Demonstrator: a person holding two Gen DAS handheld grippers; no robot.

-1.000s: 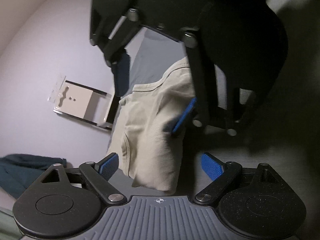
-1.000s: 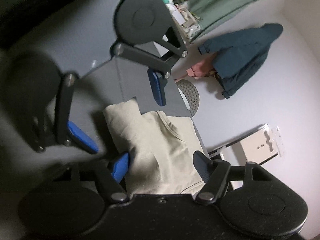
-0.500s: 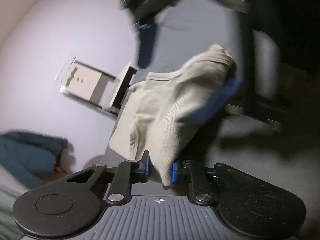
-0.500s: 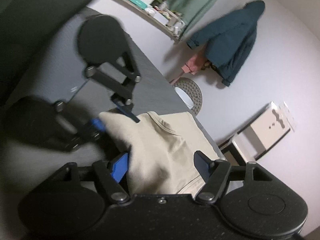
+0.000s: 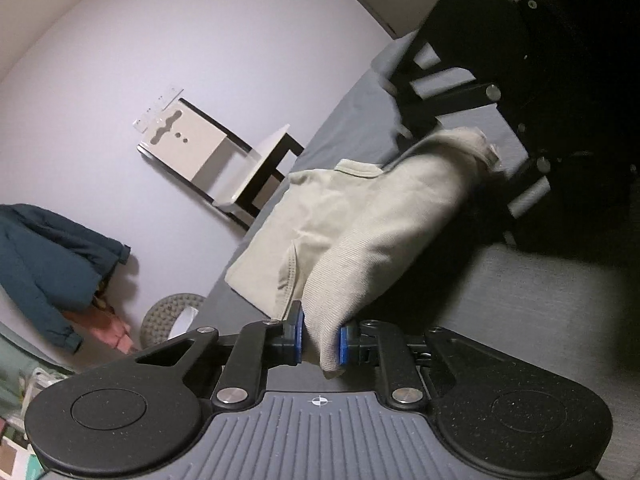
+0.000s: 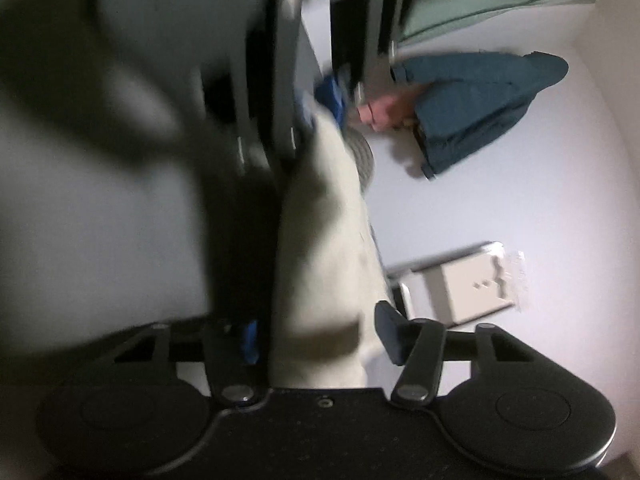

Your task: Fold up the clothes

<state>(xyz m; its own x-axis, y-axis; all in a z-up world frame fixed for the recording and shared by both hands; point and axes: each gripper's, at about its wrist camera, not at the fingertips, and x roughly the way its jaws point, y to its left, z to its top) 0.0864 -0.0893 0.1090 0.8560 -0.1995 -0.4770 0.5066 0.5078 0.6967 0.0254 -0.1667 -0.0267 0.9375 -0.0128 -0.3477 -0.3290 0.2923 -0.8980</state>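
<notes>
A beige garment (image 5: 360,216) lies partly folded on the grey bed (image 5: 540,304). My left gripper (image 5: 320,342) is shut on its near corner, both blue pads pressing the cloth, which is raised off the bed. The right gripper (image 5: 476,152) sits dark and blurred over the far corner. In the right wrist view the garment (image 6: 324,240) runs between the right gripper's (image 6: 320,336) closing jaws, with small gaps still showing beside both fingers. The left gripper (image 6: 324,100) is a blur at the cloth's far end.
A white chair with a dark frame (image 5: 224,160) stands against the wall beside the bed. A teal jacket (image 5: 44,256) hangs further along the wall, above a round woven basket (image 5: 168,316). A green curtain (image 6: 480,4) hangs in the corner.
The left gripper went from wide open to shut on the garment's near corner and lifted it. The right gripper dropped onto the far corner and its jaws narrowed. Both views rolled.
</notes>
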